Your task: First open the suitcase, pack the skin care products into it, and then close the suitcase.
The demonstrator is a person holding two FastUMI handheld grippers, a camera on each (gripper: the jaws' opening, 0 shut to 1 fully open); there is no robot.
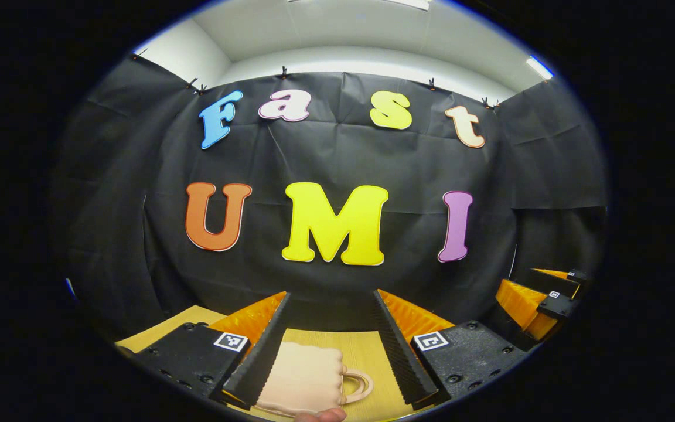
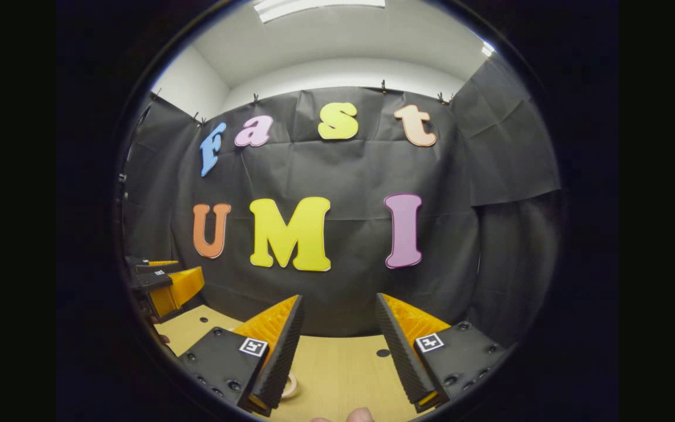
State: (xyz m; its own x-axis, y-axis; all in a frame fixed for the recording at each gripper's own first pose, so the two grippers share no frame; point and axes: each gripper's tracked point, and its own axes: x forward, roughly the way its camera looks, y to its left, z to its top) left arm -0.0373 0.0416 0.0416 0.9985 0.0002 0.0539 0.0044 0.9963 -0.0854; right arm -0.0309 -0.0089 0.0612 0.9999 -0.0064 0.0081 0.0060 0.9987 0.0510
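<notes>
both tongs (image 1: pixel 330 328) (image 2: pixel 337 331) gape, holding nothing; pale suitcase (image 1: pixel 305 380), seemingly closed, on table (image 2: pixel 343 369).

left tool (image 1: pixel 330 308): black screwed housings, 2 square markers | right tool (image 2: pixel 337 310): same

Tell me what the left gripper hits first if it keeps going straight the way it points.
The left gripper is open and aimed level over the wooden table at the black cloth wall. The small beige suitcase lies below that line, so probably the wall, though depth is unclear.
</notes>
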